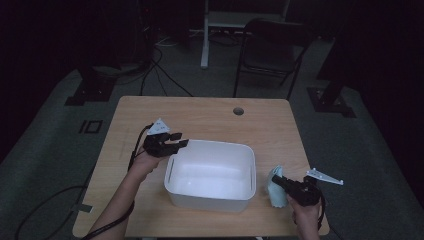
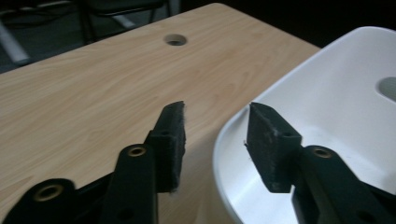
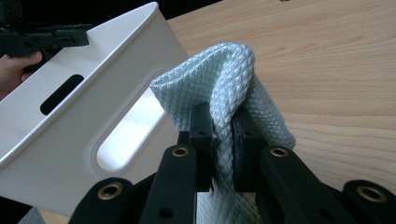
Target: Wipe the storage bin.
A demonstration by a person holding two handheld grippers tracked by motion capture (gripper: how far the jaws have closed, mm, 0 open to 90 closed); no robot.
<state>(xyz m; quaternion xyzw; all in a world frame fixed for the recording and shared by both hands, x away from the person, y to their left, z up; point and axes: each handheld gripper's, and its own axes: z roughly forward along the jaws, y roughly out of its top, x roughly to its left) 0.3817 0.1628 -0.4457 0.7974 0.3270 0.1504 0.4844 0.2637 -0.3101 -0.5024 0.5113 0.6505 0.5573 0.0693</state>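
A white plastic bin (image 1: 210, 143) stands in the middle of the wooden table. My left gripper (image 1: 179, 140) hovers at its far left corner. In the left gripper view the left gripper (image 2: 215, 112) is open, its jaws on either side of the bin's rim (image 2: 224, 140) without pressing on it. My right gripper (image 1: 277, 181) is at the bin's right side near the table's front edge, shut on a light blue quilted cloth (image 1: 276, 192). In the right gripper view the cloth (image 3: 229, 70) bunches up between the pads, right next to the bin's wall (image 3: 93, 107) with its handle slot.
A round cable hole (image 1: 238, 111) sits in the tabletop (image 1: 200, 115) at the back. Beyond the table, a dark folding chair (image 1: 272, 50) and cables (image 1: 160, 75) are on the floor. Bare wood lies behind and to the left of the bin.
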